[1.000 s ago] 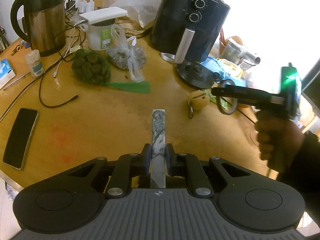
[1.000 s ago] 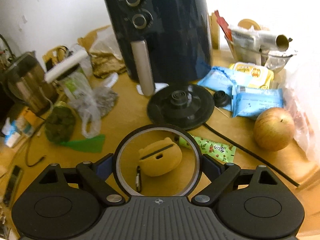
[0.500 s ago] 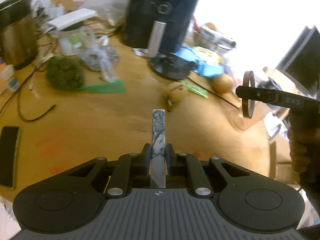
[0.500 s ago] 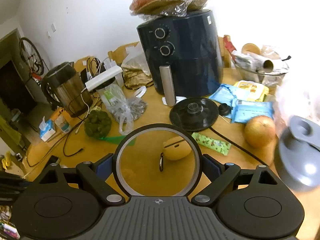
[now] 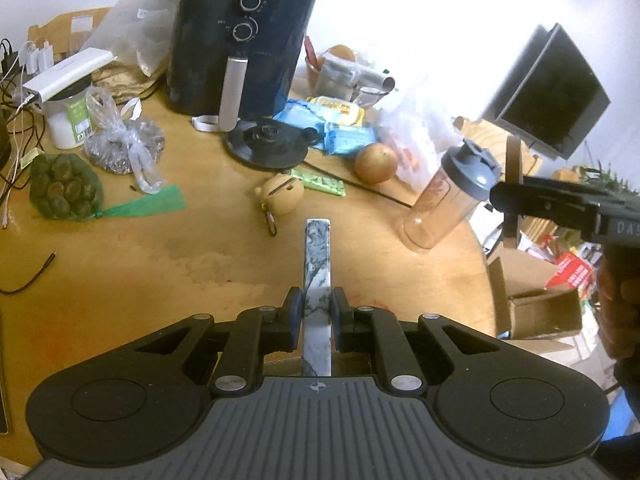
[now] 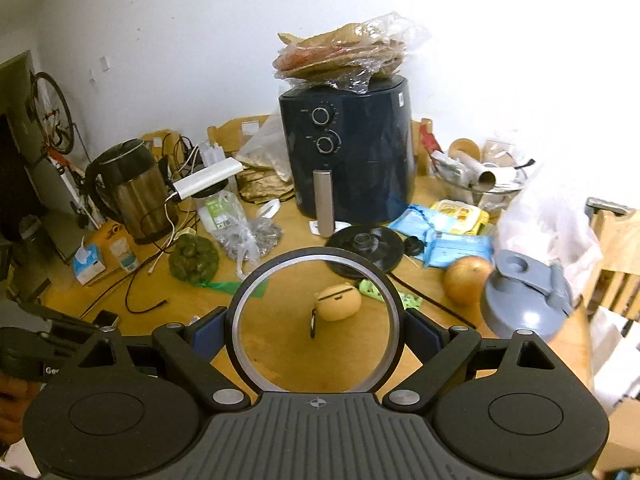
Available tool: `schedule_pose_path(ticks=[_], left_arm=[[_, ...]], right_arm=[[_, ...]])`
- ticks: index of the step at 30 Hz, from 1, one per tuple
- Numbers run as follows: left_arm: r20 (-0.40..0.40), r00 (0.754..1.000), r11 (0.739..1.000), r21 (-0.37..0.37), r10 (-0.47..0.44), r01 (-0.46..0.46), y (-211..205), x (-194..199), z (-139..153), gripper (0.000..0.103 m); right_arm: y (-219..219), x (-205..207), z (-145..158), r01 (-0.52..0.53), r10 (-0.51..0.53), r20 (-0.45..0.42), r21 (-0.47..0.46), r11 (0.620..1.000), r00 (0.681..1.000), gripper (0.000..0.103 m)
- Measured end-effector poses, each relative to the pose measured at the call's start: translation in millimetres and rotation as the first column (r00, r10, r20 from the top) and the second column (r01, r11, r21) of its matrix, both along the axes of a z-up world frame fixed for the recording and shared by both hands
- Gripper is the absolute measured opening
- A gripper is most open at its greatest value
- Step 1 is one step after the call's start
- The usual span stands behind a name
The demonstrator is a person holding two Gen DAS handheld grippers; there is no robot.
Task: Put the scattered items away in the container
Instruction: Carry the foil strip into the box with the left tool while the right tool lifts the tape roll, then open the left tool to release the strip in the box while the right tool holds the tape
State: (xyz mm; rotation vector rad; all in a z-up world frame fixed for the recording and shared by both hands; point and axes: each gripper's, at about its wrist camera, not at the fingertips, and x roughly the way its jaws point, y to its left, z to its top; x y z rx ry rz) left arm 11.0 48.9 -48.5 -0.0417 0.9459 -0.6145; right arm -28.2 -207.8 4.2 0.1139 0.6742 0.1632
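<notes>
Right wrist view: right claw (image 6: 315, 330) pinches tape ring (image 6: 315, 322) upright between its pads; left claw (image 5: 314, 314) clamps marbled strip (image 5: 317, 276), possibly a bar, above counter (image 5: 160, 248).

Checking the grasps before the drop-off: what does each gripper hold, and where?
Left gripper pinches a flat marbled grey-white bar near its lower end. Right gripper clamps a dark ring across its outer rim.
</notes>
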Motion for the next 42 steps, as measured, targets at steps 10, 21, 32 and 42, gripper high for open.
schedule_pose_path(ticks=[10,21,32,42], left_arm=[[-0.041,0.996,0.997,0.016,0.082,-0.082,29.8,-11.1,-12.7,0.016],[-0.107,0.980,0.985,0.070,0.165,-0.158,47.4,-23.0,-30.5,0.016],[-0.210,0.964,0.985,0.086,0.164,-0.149,43.9,-27.4,-53.5,0.016],[-0.146,0.981,0.991,0.050,0.127,-0.121,36.8,-31.2,-46.5,0.038]], right_arm=[[6.7,-24.5,-9.9,0.052,-0.052,-0.018,0.006,0.999,0.998,0.092],[16.5,-31.4,-32.6,0.017,-0.014,-0.072,0.045,0.999,0.997,0.092],[18.7,-44.3,-42.2,0.007,-0.002,-0.109,0.049,0.999,0.994,0.092],[27.1,-48.9,-48.6,-0.004,0.011,-0.135,0.050,0.999,0.991,0.092]])
